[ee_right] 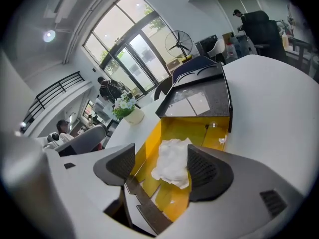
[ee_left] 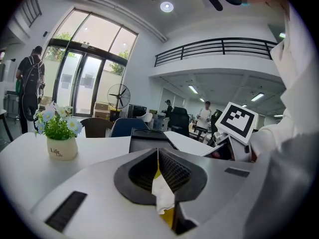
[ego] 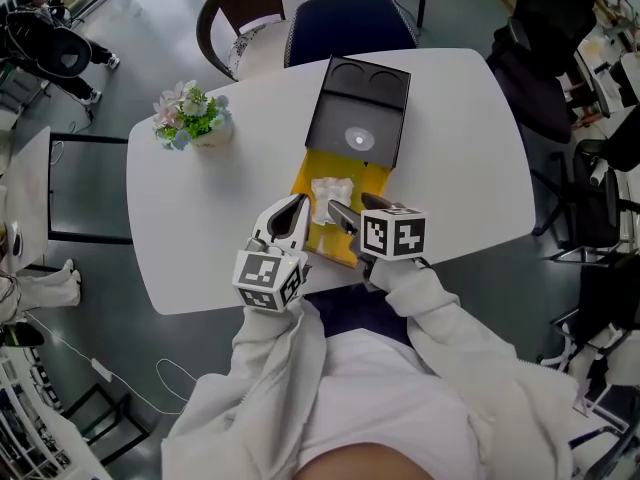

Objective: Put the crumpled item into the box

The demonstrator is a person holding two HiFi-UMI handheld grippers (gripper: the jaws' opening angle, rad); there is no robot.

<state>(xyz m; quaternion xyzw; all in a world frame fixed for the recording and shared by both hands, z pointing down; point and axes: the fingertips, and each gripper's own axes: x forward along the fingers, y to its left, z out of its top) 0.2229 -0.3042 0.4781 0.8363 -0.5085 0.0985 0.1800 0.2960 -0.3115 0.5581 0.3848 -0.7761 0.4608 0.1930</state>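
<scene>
The white table carries a black box with a yellow inside, and its lid lies open on the far side. The left gripper is at the near left edge of the box with its jaws pressed together and nothing between them. The right gripper is over the near end of the box, with its jaws spread wide. At the far left stands a small flower pot with the word "Life"; the smaller line under it is not readable. The crumpled white tissue lies inside the box, on the yellow bottom, below the gap of the right jaws.
</scene>
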